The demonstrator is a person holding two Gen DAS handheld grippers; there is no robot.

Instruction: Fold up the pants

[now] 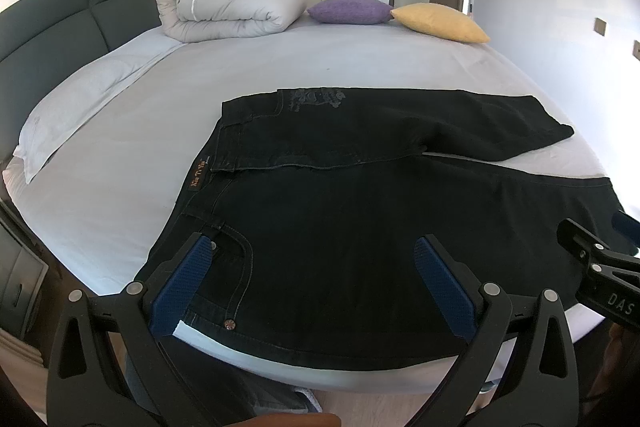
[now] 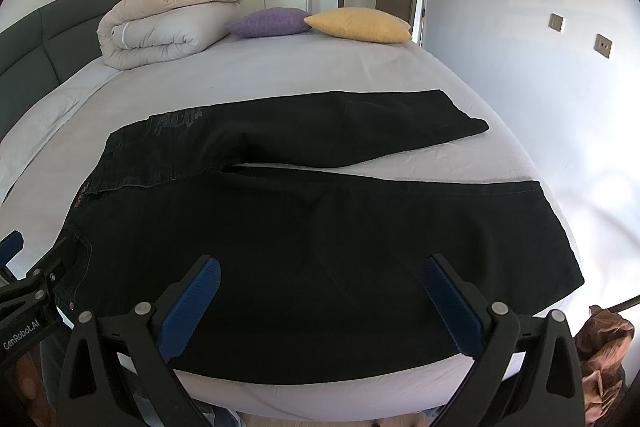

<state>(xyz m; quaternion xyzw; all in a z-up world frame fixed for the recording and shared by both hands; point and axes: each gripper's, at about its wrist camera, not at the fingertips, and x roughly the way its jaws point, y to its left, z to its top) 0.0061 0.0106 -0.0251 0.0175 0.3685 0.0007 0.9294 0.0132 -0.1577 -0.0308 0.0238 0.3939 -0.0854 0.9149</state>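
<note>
Left wrist view: the black pants point(image 1: 360, 211) lie flat along the near edge of the bed point(image 1: 240, 67), waistband to the left, legs splayed rightward. The left gripper point(image 1: 312, 279) hovers over the waist, fingers point(image 1: 180, 291) spread wide, holding nothing.

Right wrist view: the right gripper point(image 2: 320, 303) hangs above the near leg, fingers point(image 2: 452, 303) wide apart, empty. A folded duvet point(image 2: 160, 27) sits at the far edge.

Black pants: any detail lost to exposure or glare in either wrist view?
Left wrist view: black pants render near-black, yet seams, pocket stitching and the waist label stay readable; fisheye bends the bed edge. Right wrist view: pants darker, folds barely visible; strong glare washes out the sheet at right.
</note>
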